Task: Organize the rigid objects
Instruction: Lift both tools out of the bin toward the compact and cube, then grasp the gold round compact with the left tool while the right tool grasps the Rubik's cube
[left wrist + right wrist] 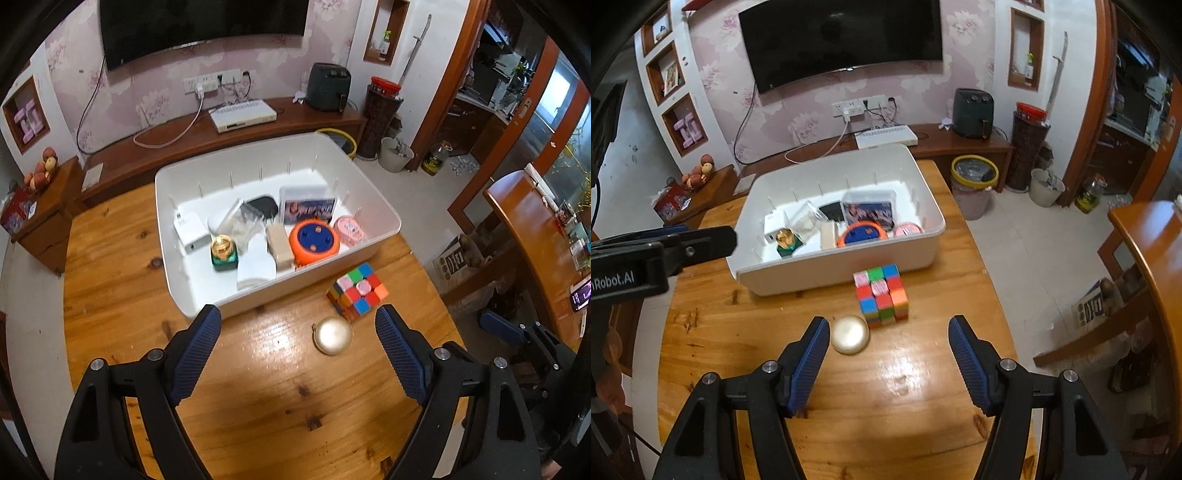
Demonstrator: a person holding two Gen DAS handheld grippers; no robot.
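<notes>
Hovering over the round wooden table [122,288], the left gripper [297,319] is held wide open with nothing between its blue ribbed pads, and the right gripper [886,330] is likewise spread and empty. Just ahead of them a round pale-gold metal compact [850,334] is seen lying on the wood, touching or nearly touching a multicoloured puzzle cube [882,295]. Beyond, a white plastic bin [373,199] is filled with an orange round lidded container [314,240], a pink round tin [350,230] and a gold-lidded green jar [222,253].
</notes>
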